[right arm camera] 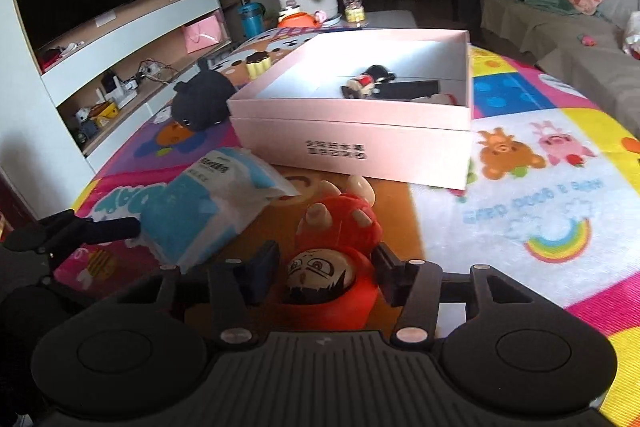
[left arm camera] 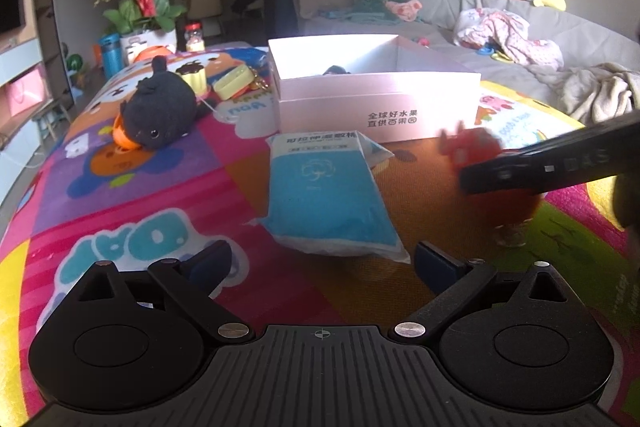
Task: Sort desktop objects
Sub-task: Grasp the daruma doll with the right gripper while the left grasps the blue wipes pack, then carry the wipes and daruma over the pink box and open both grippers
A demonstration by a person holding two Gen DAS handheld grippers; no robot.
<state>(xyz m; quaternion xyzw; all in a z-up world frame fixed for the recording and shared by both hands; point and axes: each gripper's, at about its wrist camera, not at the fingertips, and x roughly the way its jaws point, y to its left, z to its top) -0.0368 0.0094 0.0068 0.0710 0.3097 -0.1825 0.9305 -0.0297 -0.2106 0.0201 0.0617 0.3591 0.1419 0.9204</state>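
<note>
My right gripper is shut on a red plush toy with a cartoon face, held just above the colourful mat. In the left wrist view the same red toy shows blurred under the right gripper's dark finger. My left gripper is open and empty, its fingers either side of the near end of a blue packet, which also shows in the right wrist view. A pink open box stands behind it; in the right wrist view the box holds a small figure.
A black plush lies left of the box, with a yellow cup-shaped toy and a yellow ring behind it. A flower pot, a jar and a blue bottle stand at the far end. A sofa is on the right.
</note>
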